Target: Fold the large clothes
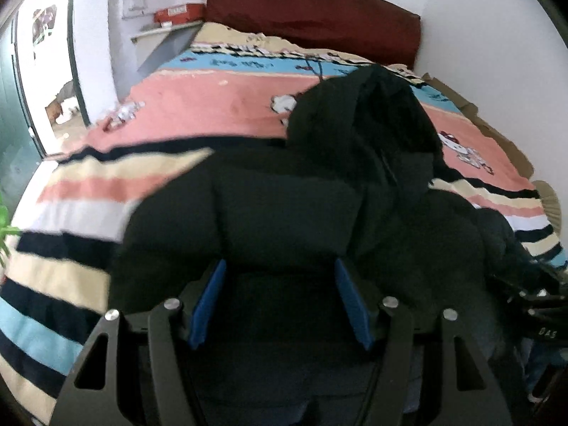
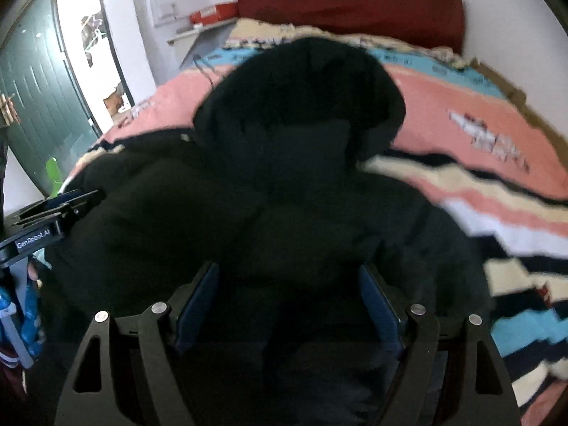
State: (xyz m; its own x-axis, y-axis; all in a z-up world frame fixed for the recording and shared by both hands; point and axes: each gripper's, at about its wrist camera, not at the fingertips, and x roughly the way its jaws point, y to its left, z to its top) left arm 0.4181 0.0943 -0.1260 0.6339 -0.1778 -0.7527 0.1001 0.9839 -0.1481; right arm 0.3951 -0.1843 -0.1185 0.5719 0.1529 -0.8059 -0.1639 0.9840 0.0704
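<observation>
On the bed (image 1: 184,106), which carries a striped pink, cream, blue and navy blanket (image 1: 88,191), lies a black padded hooded jacket (image 1: 284,206), its hood (image 1: 372,106) toward the dark red headboard (image 1: 312,7) and its body toward the near edge. Both wrist views look down along their 2 fingers onto the lower part of the jacket. Left tool (image 1: 280,284): blue pads (image 1: 209,301) stand apart with dark padded fabric filling the space between them; whether the pads press on it cannot be told. Right tool (image 2: 289,291): pads (image 2: 198,301) set wider apart, likewise with jacket fabric between, contact equally uncertain. The left tool also shows at the left margin of the right wrist view, beside the jacket's flank. Judged step: an early one, with both tools at the near edge of the garment, either taking hold of it or carrying it into place for the first fold. The next move would call for a firm grip on both sides and a level, matched motion, since the thick padding is likely to spring back. Hard to make out: black fabric against black tool frames hides the hem, sleeves and zip; motion blur smears the blanket, and the jacket's lowest part is cut off behind the tools.
</observation>
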